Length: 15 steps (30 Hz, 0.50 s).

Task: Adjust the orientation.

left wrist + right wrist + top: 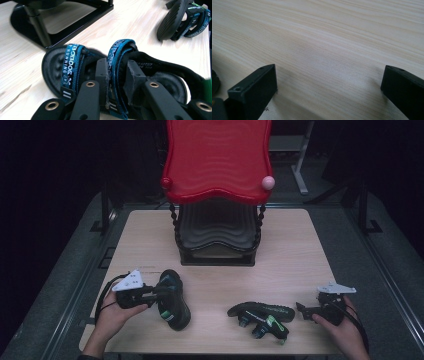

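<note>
My left gripper (117,82) is clamped on the middle blue strap (117,57) of a black sandal with blue woven straps (172,299), lower left of the high view on the pale wooden table (295,250). My right gripper (328,92), lower right, stands wide apart over bare wood. The second black sandal (262,316) lies lower centre, just beside it

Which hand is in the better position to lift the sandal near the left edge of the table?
Left. The left claw is closed on the blue strap of that sandal; the right claw is open above bare table.
</note>
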Each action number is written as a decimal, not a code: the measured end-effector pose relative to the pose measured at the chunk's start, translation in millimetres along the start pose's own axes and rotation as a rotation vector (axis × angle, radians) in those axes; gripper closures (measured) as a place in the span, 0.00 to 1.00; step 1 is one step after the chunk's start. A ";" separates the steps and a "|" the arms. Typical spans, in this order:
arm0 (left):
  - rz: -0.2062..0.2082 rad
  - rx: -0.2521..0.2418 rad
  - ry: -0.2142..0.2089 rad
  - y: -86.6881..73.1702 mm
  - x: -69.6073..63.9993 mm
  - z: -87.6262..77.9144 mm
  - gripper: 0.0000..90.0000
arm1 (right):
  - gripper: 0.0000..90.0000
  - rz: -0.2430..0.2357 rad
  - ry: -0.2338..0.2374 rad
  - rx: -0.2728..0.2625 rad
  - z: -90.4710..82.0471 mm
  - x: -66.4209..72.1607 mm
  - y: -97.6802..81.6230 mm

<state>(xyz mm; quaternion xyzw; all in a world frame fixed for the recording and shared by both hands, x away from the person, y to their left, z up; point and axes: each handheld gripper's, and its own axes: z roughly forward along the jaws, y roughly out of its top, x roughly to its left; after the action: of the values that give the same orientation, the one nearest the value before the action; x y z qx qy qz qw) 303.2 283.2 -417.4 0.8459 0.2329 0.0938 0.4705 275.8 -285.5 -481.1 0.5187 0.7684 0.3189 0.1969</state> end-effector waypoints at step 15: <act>-0.038 -0.033 -0.077 14.5 2.2 23.0 0.73 | 0.00 0.001 0.001 0.000 -0.1 0.0 0.0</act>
<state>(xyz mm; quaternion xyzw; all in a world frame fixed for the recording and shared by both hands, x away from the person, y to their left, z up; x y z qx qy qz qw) 318.3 260.5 -417.7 0.8363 0.2294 0.0562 0.4947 275.8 -285.5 -481.1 0.5189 0.7683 0.3191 0.1966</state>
